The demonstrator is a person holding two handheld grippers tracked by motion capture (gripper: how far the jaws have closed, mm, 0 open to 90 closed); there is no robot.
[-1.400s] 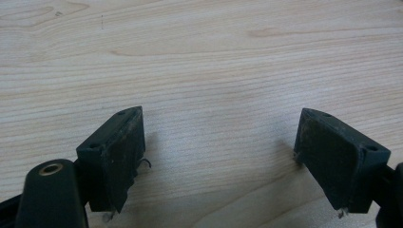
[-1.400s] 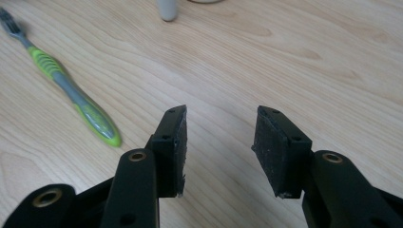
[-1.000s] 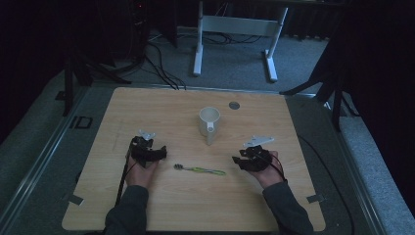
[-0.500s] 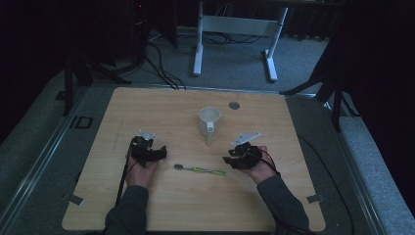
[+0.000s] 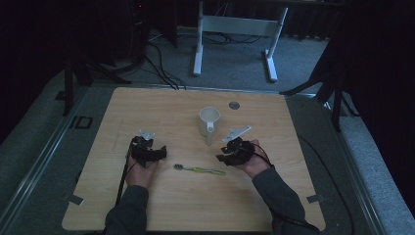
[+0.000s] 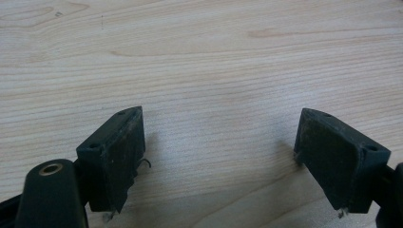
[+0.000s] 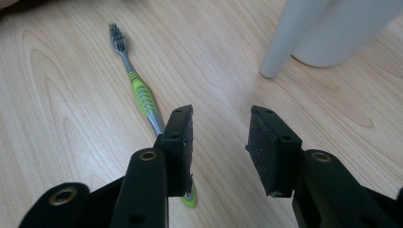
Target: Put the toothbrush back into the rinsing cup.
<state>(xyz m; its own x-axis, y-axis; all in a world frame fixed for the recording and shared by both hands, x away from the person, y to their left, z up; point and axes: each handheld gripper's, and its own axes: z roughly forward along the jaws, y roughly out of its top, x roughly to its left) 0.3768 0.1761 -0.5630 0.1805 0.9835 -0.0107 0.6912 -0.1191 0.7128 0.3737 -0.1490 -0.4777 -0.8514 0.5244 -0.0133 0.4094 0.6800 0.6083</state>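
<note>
At lower left of the high view my left gripper [image 5: 155, 152] rests on the table [image 5: 161, 105], jaws spread wide over bare wood. The toothbrush [image 5: 200, 170] lies at centre. Right of it, my right gripper [image 5: 226, 157] has been narrowing, gripping nothing, the mug [image 5: 209, 122] above.

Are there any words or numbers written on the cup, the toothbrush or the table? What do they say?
No text can be read here.
White mug: plain, no print shows.
Green toothbrush: no readable brand on the handle.
Wooden table: bare wood grain.
Dark mark beside the table's left edge: looks like two characters, too blurred to read.
</note>
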